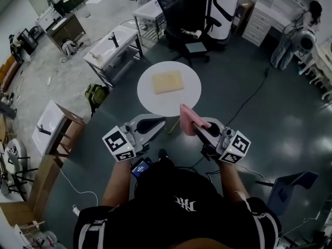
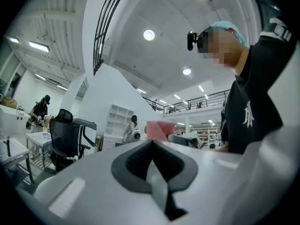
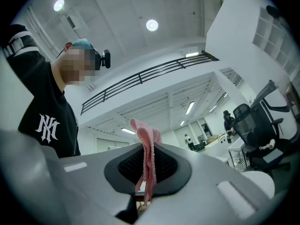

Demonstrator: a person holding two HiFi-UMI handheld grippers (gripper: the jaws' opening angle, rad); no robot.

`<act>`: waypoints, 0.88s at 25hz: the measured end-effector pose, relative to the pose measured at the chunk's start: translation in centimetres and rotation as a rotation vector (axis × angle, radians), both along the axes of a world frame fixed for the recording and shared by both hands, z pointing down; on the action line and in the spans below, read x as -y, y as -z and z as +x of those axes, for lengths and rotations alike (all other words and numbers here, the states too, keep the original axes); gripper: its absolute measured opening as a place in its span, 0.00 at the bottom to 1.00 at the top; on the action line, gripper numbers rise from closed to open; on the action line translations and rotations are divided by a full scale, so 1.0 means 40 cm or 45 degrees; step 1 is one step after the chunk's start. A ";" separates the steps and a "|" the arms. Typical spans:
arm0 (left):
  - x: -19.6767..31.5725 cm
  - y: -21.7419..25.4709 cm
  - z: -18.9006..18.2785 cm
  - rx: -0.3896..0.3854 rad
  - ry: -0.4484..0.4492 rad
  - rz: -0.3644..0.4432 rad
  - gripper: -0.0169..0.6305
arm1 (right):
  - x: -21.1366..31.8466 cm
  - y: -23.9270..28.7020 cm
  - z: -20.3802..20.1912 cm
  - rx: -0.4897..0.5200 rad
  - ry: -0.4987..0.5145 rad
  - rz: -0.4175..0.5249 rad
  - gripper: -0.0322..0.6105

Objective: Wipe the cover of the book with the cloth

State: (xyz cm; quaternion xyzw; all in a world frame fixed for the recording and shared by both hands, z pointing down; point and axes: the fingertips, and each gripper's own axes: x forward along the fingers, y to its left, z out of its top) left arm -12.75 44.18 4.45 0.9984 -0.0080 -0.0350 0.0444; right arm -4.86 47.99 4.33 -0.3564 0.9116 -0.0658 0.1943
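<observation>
One book (image 1: 167, 81) lies dead ahead, long side crosswise. The right gripper (image 1: 193, 124), pinching the cloth (image 1: 187, 118), is nearer — the left gripper (image 1: 157, 122) is closed and empty.

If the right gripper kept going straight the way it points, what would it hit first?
Probably the table's near edge, then the book. But its own view shows ceiling, so it may be tilted up and pass over.

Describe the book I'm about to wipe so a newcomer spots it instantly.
Find the round white table near the black office chair. The book lies flat near its middle. It is the only thing lying there, a pale tan rectangle; the pink cloth is in the right gripper.
</observation>
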 end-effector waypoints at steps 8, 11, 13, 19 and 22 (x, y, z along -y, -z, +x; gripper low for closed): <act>-0.123 -0.079 0.022 0.027 -0.093 -0.089 0.03 | -0.113 -0.059 0.008 0.000 0.015 0.022 0.07; -0.177 -0.061 0.095 0.018 -0.183 -0.087 0.03 | -0.183 -0.040 0.076 0.001 -0.052 0.038 0.07; -0.223 -0.045 0.133 0.038 -0.232 -0.071 0.03 | -0.235 -0.021 0.109 -0.009 -0.108 0.045 0.07; -0.281 -0.027 0.228 0.103 -0.191 0.087 0.03 | -0.357 -0.001 0.206 -0.043 -0.170 0.028 0.07; -0.256 -0.026 0.205 0.124 -0.198 0.170 0.03 | -0.365 0.001 0.201 -0.047 -0.198 0.052 0.07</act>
